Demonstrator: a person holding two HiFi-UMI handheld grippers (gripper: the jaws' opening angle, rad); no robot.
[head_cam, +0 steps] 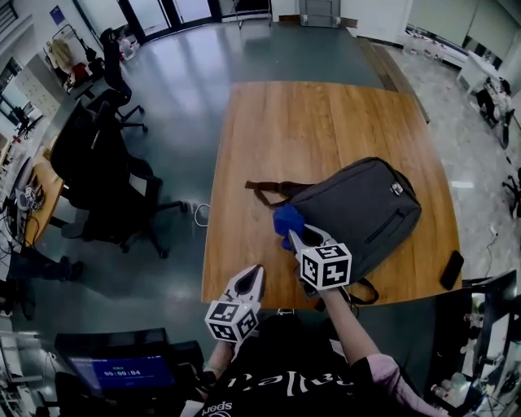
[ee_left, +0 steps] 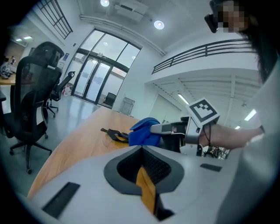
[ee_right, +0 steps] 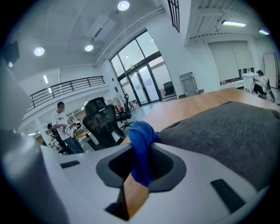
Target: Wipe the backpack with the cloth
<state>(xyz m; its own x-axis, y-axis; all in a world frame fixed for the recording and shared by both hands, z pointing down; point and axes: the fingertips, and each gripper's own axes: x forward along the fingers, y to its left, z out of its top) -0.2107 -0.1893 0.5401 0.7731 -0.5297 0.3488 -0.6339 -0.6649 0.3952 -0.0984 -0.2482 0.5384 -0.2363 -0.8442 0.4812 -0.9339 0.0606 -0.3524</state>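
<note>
While the wipe is only at its starting edge, we list the items as follows.

Right tool [head_cam: 291, 234]: jaws closed on a bunched fold of the blue cloth [head_cam: 286, 218]. The cloth sits at the 9 o'clock edge of the backpack [head_cam: 366, 210]. We cannot tell whether it touches the grey fabric or lies just beside it.

Left tool [head_cam: 254, 277]: jaws together with nothing between them, held over the near table edge at 7 o'clock from the right tool and apart from the bag.

Backpack: grey and soft, lying flat on the 4 o'clock part of the table [head_cam: 309, 122]. Its strap [head_cam: 262, 188] trails out toward 9 o'clock.

Handling note, as our judgement: we press the cloth down onto the fabric and draw it toward 3 o'clock in overlapping passes. The fold should sit deep in the jaws so it does not pull free. The idle left tool could pin a near corner, since a soft bag may slide on smooth wood.

Surface: pale wood, largely bare, with one dark flat item [head_cam: 451, 269] at the 4 o'clock edge.

Room: glossy grey floor [head_cam: 179, 98]. Black office chairs [head_cam: 106, 167] stand at 9 o'clock, glass doors [head_cam: 175, 10] at 12 o'clock and a lit screen [head_cam: 120, 373] at 7 o'clock.
</note>
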